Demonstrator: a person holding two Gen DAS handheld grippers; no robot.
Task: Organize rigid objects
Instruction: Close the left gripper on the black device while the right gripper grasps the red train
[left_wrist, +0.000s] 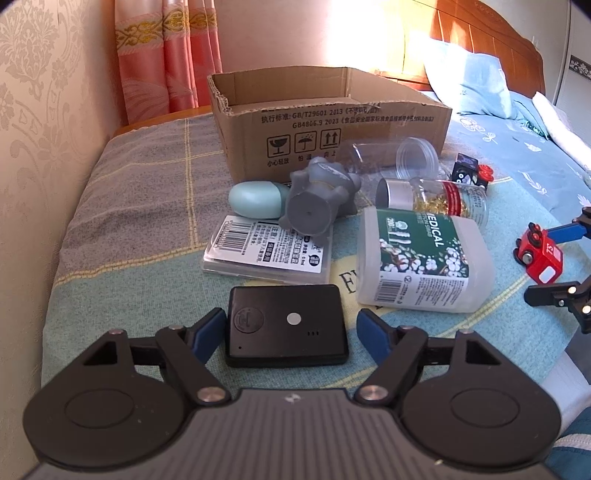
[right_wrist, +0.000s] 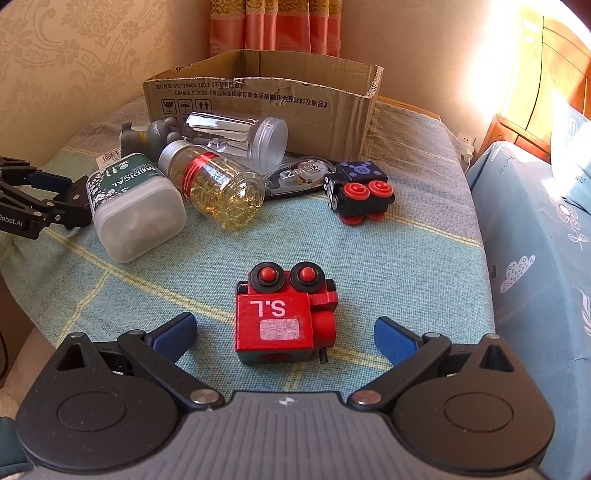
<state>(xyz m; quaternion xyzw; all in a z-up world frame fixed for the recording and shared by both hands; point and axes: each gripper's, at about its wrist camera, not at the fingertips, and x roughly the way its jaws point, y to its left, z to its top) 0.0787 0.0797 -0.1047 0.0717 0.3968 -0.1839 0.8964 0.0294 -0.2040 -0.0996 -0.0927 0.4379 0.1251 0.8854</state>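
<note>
My left gripper (left_wrist: 291, 328) is open, its blue pads on either side of a flat black device (left_wrist: 286, 325) lying on the bedspread. My right gripper (right_wrist: 284, 332) is open around a red toy train block (right_wrist: 282, 321), which also shows in the left wrist view (left_wrist: 539, 254). An open cardboard box (left_wrist: 332, 122) stands behind the pile; it also shows in the right wrist view (right_wrist: 266, 99). Before it lie a grey figurine (left_wrist: 317, 199), a teal egg shape (left_wrist: 255, 199), a white swab tub (left_wrist: 421, 258), a capsule jar (right_wrist: 214, 184) and a black toy block (right_wrist: 360, 195).
A clear empty jar (right_wrist: 240, 136) and a tape dispenser (right_wrist: 299, 173) lie by the box. A packaged card (left_wrist: 266, 247) lies under the figurine. Wall and curtain stand behind, a wooden headboard (left_wrist: 491, 40) and pillow to the right. The bed edge drops off at left.
</note>
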